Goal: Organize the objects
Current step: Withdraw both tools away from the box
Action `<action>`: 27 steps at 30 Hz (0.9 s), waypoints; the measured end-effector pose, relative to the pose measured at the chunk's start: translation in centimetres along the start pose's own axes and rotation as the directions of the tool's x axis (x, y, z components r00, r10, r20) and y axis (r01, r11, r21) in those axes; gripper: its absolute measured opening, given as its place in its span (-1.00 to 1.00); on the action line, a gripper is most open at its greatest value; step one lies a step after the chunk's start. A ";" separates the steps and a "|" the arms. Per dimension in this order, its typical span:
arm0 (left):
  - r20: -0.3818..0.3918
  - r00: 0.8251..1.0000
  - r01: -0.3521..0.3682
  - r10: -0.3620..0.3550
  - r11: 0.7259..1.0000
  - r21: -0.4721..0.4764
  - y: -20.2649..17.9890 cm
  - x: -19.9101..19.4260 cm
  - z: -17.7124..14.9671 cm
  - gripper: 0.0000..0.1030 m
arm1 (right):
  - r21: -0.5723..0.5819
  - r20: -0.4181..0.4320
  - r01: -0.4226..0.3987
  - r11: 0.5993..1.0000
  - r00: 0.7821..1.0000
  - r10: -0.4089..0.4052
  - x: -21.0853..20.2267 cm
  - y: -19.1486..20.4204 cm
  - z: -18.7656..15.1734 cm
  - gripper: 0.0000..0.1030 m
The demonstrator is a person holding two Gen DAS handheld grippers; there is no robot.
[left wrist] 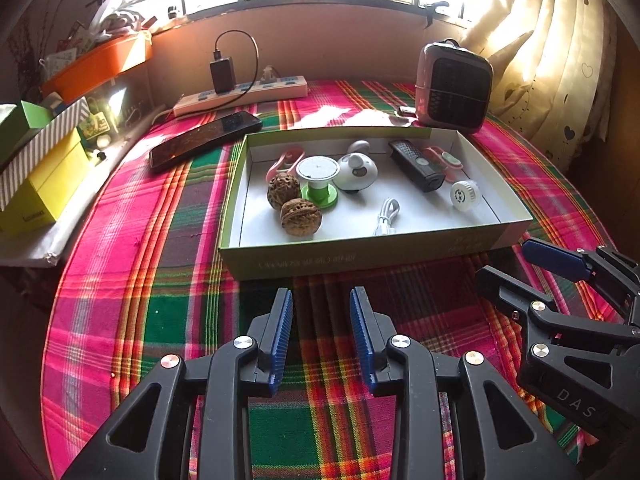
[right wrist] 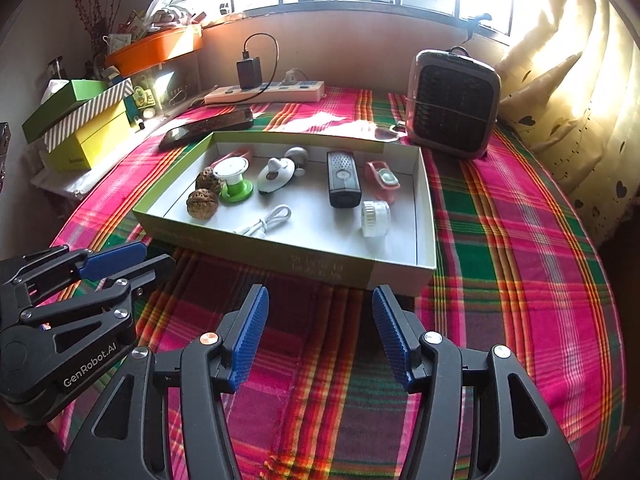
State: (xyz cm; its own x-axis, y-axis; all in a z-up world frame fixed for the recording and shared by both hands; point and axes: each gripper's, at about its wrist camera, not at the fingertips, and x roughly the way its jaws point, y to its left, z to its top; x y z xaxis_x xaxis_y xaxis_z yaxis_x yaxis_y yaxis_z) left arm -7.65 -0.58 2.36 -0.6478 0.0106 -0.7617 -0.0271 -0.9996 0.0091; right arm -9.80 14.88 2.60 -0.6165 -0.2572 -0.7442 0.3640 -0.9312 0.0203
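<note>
Two walnuts point(left wrist: 294, 204) sit at the near left of the shallow box point(left wrist: 360, 254) in my left wrist view, beside a green spool point(left wrist: 318, 182). Further right in the box I see a white round gadget point(left wrist: 356, 172), a black remote-like device point(left wrist: 416, 164), a white ridged cap point(left wrist: 464, 195) and a coiled white cable point(left wrist: 387, 216). My left gripper point(left wrist: 321, 308) hangs over the plaid cloth point(left wrist: 160, 280) just short of the box's near wall, its blue pads parted with nothing between them. The right gripper point(left wrist: 520, 268) shows at the right edge, fingers spread apart, empty.

From the right wrist view, my right gripper point(right wrist: 320, 312) stands open and empty before the box point(right wrist: 424, 236), which rests on the cloth point(right wrist: 520, 260). The walnuts point(right wrist: 203, 204), spool point(right wrist: 234, 184), cable point(right wrist: 266, 224), black device point(right wrist: 341, 178) and cap point(right wrist: 375, 218) all lie inside it. The left gripper point(right wrist: 150, 258) shows at the left, jaws parted, holding nothing. Behind the box stand a phone point(right wrist: 208, 128), a power strip point(right wrist: 264, 94) and a small heater point(right wrist: 452, 104).
</note>
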 end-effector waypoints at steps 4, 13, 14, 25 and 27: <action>-0.029 1.000 -0.009 0.009 1.000 -0.001 0.1 0.4 -1.1 -0.45 | 0.022 -0.023 0.001 1.000 1.000 0.000 0.2 -0.3 -0.9 0.08; -0.032 0.999 -0.031 0.031 1.000 0.000 -0.2 0.4 -2.4 -0.44 | 0.052 -0.063 0.025 0.998 0.998 -0.021 0.3 -0.7 -2.5 0.11; -0.030 0.999 -0.032 0.032 0.999 -0.002 -0.2 0.4 -2.5 -0.44 | 0.053 -0.065 0.028 0.998 0.998 -0.025 0.2 -0.8 -2.6 0.12; -0.006 0.999 -0.049 0.048 0.999 -0.025 -0.3 -0.1 -3.3 -0.42 | 0.035 -0.060 0.062 0.997 0.996 -0.060 -0.5 -0.4 -3.6 0.29; -0.005 0.999 -0.048 0.048 0.998 -0.031 -0.2 -0.2 -3.4 -0.42 | 0.035 -0.062 0.066 0.997 0.996 -0.064 -0.6 -0.3 -3.7 0.32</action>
State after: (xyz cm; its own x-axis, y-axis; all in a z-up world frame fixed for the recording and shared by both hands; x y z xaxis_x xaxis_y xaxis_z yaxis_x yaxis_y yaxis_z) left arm -4.96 -0.45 0.27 -0.6448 -0.0377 -0.7634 0.0277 -0.9993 0.0260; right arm -6.90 16.26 0.56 -0.5944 -0.1807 -0.7837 0.2977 -0.9547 -0.0057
